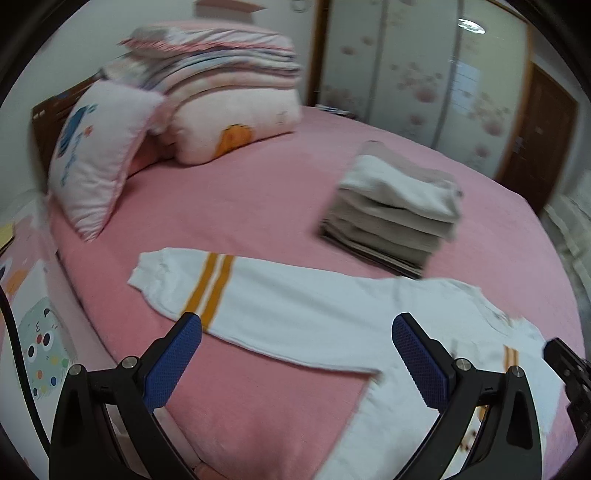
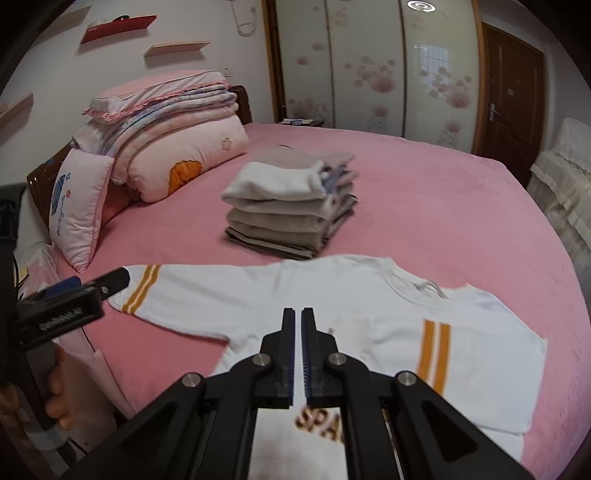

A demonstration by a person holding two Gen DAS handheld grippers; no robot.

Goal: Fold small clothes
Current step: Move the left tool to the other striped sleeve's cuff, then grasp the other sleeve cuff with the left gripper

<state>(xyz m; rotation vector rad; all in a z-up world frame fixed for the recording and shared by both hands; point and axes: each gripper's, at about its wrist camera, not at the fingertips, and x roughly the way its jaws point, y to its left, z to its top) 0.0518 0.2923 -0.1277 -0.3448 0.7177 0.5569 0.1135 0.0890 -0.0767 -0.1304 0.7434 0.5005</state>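
Folding is well underway: a stack of folded clothes [image 2: 291, 206] sits mid-bed, while a white sweatshirt [image 2: 332, 317] lies flat near the bed [image 2: 443, 177] edge, one sleeve [image 1: 229, 291] still outstretched. Left claw [image 1: 295, 332] gapes wide, empty; right claw [image 2: 298, 314] is pinched together, holding nothing.

- Pink bedsheet [image 2: 406, 177], covering the bed across mid-frame.
- Pink-and-white cushion with blue print [image 2: 77, 206], left.
- Folded pink quilts [image 2: 173, 125], stacked upper left.
- Floral sliding wardrobe doors [image 2: 369, 66], top centre.
- Brown wooden door [image 2: 513, 99], upper right.
- Wall shelves [image 2: 118, 27], upper left.
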